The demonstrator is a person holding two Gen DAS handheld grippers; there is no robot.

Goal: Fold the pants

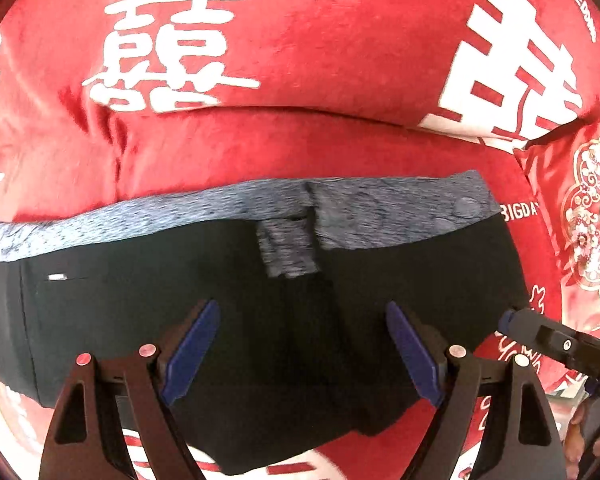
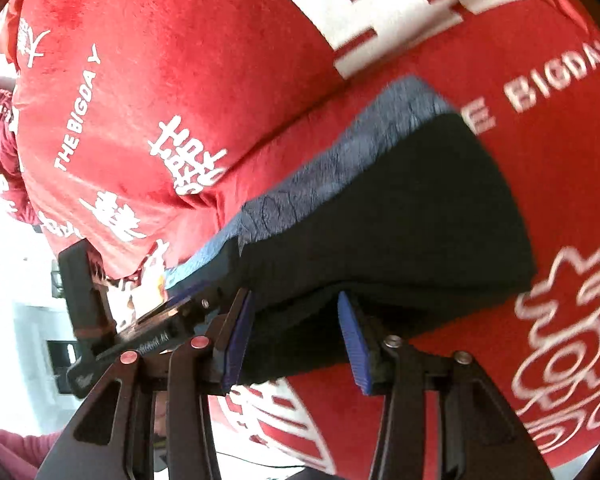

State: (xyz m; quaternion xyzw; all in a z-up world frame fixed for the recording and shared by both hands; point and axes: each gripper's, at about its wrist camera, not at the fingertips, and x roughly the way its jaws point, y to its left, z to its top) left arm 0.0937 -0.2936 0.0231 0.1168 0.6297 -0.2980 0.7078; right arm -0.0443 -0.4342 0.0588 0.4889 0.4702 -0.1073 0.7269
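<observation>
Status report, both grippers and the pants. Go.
Left gripper open above the pants, holding nothing. Right gripper open at their folded edge. Pants folded, flat on red blanket. Nothing in the way.

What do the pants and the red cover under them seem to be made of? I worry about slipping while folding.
Black pants: smooth matte knit, probably stretchy. Their waistband: heathered grey-blue knit, a speckled weave. Red cover: plush, velvety fabric, its nap showing streaky sheen, with white printing; likely grippy.
</observation>
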